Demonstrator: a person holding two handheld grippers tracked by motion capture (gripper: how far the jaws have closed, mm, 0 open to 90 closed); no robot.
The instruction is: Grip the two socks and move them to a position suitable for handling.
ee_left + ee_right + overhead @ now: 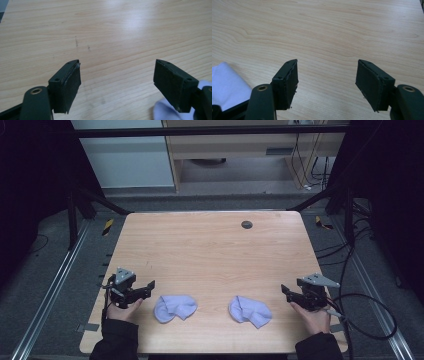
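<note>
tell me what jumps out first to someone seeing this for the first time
Two crumpled pale lilac socks lie side by side near the front edge of the wooden table: the left sock and the right sock. Flanking them, each hand holds a black gripper with jaws apart and nothing between them: the left gripper beside the left sock, the right gripper beside the right one.
</note>
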